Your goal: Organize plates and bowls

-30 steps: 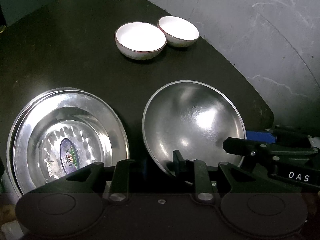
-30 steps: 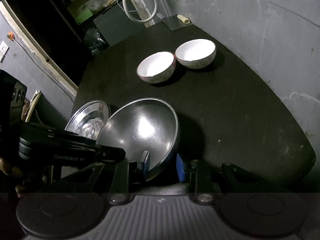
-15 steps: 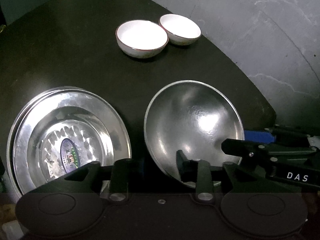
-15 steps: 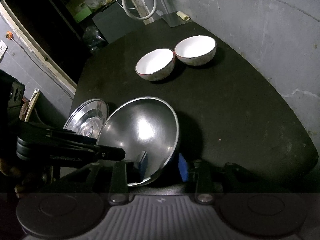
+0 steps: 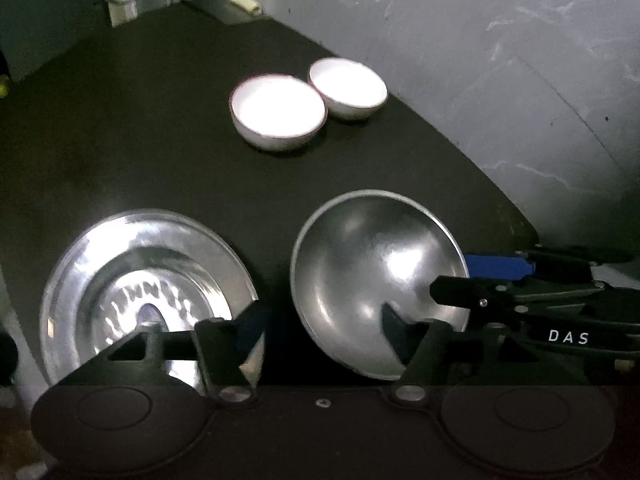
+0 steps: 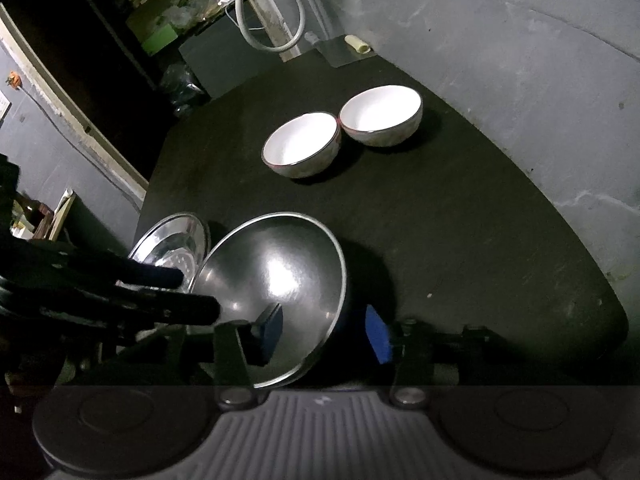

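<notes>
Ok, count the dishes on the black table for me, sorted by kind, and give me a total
White bowls: 2, one beside the other
Steel bowl: 1, tilted, straddled by the right gripper
Steel plates: at least 1; a stack cannot be ruled out
Total: at least 4

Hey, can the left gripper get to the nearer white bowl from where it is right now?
Probably yes: the left gripper is open and empty, and bare black table lies between it and the nearer white bowl.
</notes>
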Available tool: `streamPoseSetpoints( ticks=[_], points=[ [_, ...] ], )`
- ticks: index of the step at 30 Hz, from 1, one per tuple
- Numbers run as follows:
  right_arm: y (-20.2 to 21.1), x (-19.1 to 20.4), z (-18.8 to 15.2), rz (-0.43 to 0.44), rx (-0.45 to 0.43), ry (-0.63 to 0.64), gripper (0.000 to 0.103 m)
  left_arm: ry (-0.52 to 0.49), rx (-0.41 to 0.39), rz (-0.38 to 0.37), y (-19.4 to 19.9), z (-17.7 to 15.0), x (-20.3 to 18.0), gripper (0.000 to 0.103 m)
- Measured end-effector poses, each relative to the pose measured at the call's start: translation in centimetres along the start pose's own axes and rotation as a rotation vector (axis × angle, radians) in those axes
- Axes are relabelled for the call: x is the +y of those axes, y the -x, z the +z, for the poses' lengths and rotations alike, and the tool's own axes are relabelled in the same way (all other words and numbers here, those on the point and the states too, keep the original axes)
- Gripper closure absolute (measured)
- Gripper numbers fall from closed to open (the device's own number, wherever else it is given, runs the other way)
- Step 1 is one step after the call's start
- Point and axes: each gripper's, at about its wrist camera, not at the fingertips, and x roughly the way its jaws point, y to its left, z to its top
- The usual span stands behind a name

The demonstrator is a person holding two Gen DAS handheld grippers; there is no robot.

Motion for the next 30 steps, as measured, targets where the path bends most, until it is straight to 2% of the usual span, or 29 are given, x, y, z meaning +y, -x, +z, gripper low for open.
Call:
streamPoseSetpoints(
  ticks=[3, 5, 10, 14, 16, 20, 30],
  points=[
    [0.0, -0.1, 0.1, -0.003, -0.008, -0.004, 0.045, -0.007, -0.026, 0.012, 0.8, 0.6, 0.0, 0.031],
    [0.0, -0.1, 0.3, -0.004, -0.013, -0.005, 0.040, -0.010, -0.046, 0.025, 1.3, 1.0, 0.0, 0.026],
    [-0.1, -0.1, 0.8, -0.012, -0.029, -0.005, 0.017, -0.031, -0.104, 0.121, 2.1, 2.2, 0.0, 0.008],
    [-0.2, -0.3, 1.4, -0.007, -0.050, -0.019, 0.002, -0.022, -0.133, 0.169, 2.1, 3.1, 0.5, 0.006],
    [-0.3, -0.4, 1.7, -0.003, -0.062, -0.025, 0.000, -0.010, -0.146, 0.185, 2.1, 3.5, 0.9, 0.001],
    [-0.7, -0.4, 2.3, -0.013, -0.076, -0.025, 0.000, 0.000, -0.173, 0.216, 2.0, 4.1, 1.3, 0.001],
    [-2.7, -0.1, 4.5, -0.010, -0.087, -0.020, 0.000, 0.007, -0.183, 0.260, 0.5, 6.0, 2.6, 0.001]
  ],
)
